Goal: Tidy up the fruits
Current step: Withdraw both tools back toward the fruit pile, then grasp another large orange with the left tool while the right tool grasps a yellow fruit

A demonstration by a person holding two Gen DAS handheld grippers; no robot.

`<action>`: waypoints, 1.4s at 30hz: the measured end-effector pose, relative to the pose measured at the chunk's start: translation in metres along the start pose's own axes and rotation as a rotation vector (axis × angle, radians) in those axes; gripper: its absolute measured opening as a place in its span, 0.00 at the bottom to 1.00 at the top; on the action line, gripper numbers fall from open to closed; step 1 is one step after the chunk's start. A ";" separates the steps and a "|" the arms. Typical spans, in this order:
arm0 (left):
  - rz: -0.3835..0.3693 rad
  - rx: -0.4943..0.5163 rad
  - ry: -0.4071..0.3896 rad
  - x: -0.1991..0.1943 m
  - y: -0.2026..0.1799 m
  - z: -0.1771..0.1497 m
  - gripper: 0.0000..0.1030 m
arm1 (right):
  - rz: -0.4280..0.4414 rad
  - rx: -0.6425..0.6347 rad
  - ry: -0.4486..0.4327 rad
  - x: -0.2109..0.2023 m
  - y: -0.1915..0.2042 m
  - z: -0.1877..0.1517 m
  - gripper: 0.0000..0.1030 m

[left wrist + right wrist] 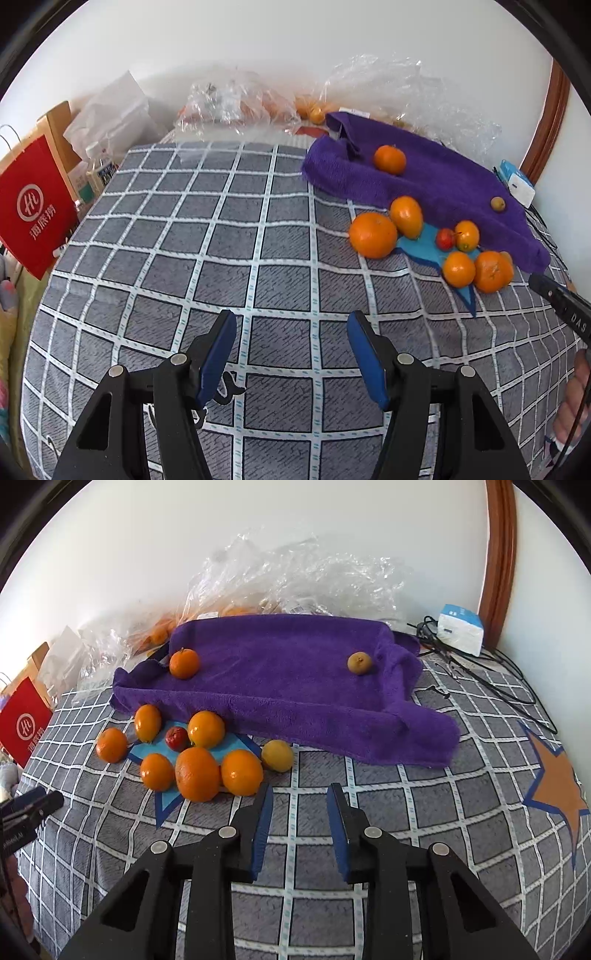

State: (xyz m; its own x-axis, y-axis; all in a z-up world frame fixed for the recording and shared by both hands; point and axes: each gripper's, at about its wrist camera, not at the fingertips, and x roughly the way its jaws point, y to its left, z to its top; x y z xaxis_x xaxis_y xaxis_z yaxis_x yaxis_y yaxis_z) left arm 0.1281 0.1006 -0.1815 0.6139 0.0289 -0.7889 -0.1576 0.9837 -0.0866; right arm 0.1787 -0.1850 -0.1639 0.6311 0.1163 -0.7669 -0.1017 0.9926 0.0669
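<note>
A purple towel (288, 686) lies over a low tray shape, with one orange (184, 663) at its left and a small brownish fruit (359, 662) at its right. In front of it several oranges (197, 774), a small red fruit (176, 737) and a yellow fruit (277, 755) lie clustered on the bedspread. My right gripper (301, 792) hovers just right of the cluster, jaws narrowly apart and empty. My left gripper (292, 318) stands open over bare checked cloth, well left of the oranges (373, 235) and the towel (424, 177).
The surface is a grey checked bedspread (221, 240). A red paper bag (33, 210) stands at the left edge. Crumpled plastic bags (295, 579), some holding fruit, line the back wall. A white-blue box (461, 627) and black cables (480, 672) lie at the back right.
</note>
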 end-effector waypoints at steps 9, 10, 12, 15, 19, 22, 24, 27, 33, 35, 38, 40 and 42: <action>0.005 0.006 -0.022 0.015 0.003 -0.003 0.60 | 0.053 0.007 0.028 0.028 -0.001 0.019 0.27; 0.011 0.018 -0.027 0.016 0.001 -0.003 0.61 | 0.056 0.006 0.034 0.032 -0.002 0.021 0.27; 0.017 0.034 -0.023 0.018 -0.001 -0.002 0.63 | 0.048 0.005 0.048 0.040 -0.002 0.023 0.27; 0.014 0.042 -0.020 0.019 -0.002 -0.001 0.66 | 0.062 0.011 0.069 0.050 -0.003 0.025 0.28; 0.007 0.058 -0.012 0.021 -0.005 -0.001 0.73 | 0.096 0.037 0.074 0.056 -0.008 0.028 0.27; 0.014 0.070 -0.007 0.022 -0.007 0.000 0.74 | 0.100 0.055 0.086 0.061 -0.010 0.030 0.28; 0.015 0.070 -0.006 0.022 -0.008 -0.001 0.74 | 0.094 0.045 0.082 0.062 -0.009 0.030 0.24; 0.016 0.069 -0.006 0.022 -0.008 -0.001 0.74 | 0.075 0.033 0.069 0.058 -0.008 0.028 0.23; 0.016 0.059 0.019 0.020 -0.008 0.002 0.74 | 0.002 0.008 0.028 0.034 -0.018 0.017 0.23; -0.020 0.030 0.036 0.018 -0.009 0.009 0.74 | -0.027 -0.007 0.029 0.029 -0.022 0.011 0.23; -0.062 0.018 0.000 0.012 -0.017 0.023 0.74 | -0.061 -0.019 0.030 0.027 -0.028 0.004 0.23; -0.057 0.048 -0.017 0.013 -0.028 0.033 0.74 | -0.063 -0.013 0.031 0.026 -0.032 0.001 0.23; -0.055 0.072 -0.021 0.019 -0.037 0.039 0.74 | -0.043 0.002 0.032 0.026 -0.037 0.000 0.23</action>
State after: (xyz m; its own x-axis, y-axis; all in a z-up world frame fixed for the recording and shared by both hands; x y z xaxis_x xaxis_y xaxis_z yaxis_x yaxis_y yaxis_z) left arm 0.1758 0.0721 -0.1693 0.6361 -0.0231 -0.7712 -0.0677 0.9940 -0.0856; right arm 0.1985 -0.2187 -0.1861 0.6103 0.0721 -0.7888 -0.0736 0.9967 0.0341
